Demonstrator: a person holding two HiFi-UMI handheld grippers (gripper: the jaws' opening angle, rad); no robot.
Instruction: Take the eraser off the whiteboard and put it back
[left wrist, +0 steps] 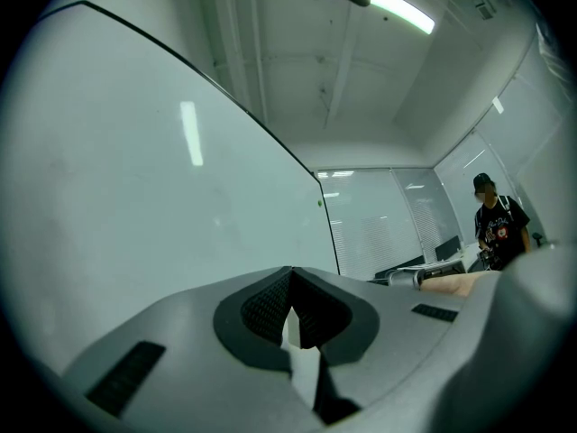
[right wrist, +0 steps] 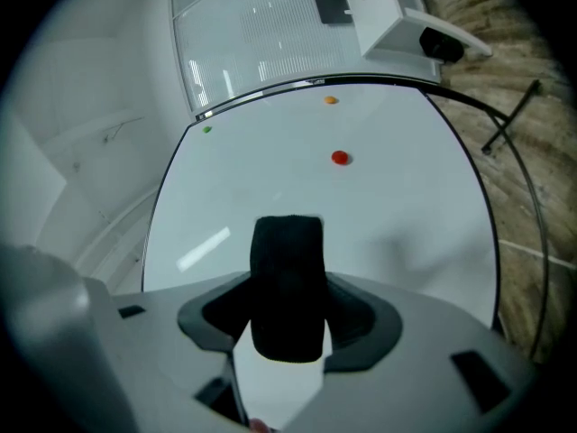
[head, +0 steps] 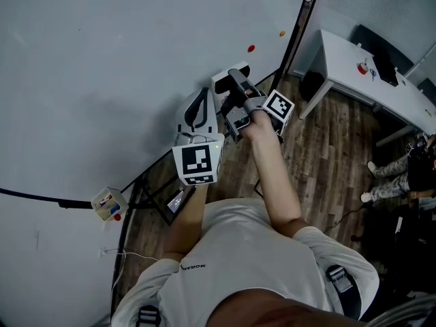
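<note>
**Eraser gripped in the right jaws, in front of the whiteboard**

The whiteboard (head: 122,60) takes up most of the head view, standing upright on a wood-plank floor (head: 327,162). A white surface (head: 347,67) stands well apart at the upper right. The person, in a white T-shirt (head: 245,264), reaches both arms toward the board's lower right part.

The right gripper (right wrist: 288,316) points at the board, and its jaws are clamped on the two sides of the black eraser (right wrist: 287,269). The eraser stands upright between the dark pads and sticks out past the jaw tips toward the board face. Whether its far end touches the board cannot be told.

The left gripper (left wrist: 290,287) is just beside the right one, on its left in the head view. Its jaws are closed together at the tips, with nothing between them.

On the board, above the eraser in the right gripper view, sit a small red magnet (right wrist: 340,158) and a smaller orange one (right wrist: 331,101).
</note>
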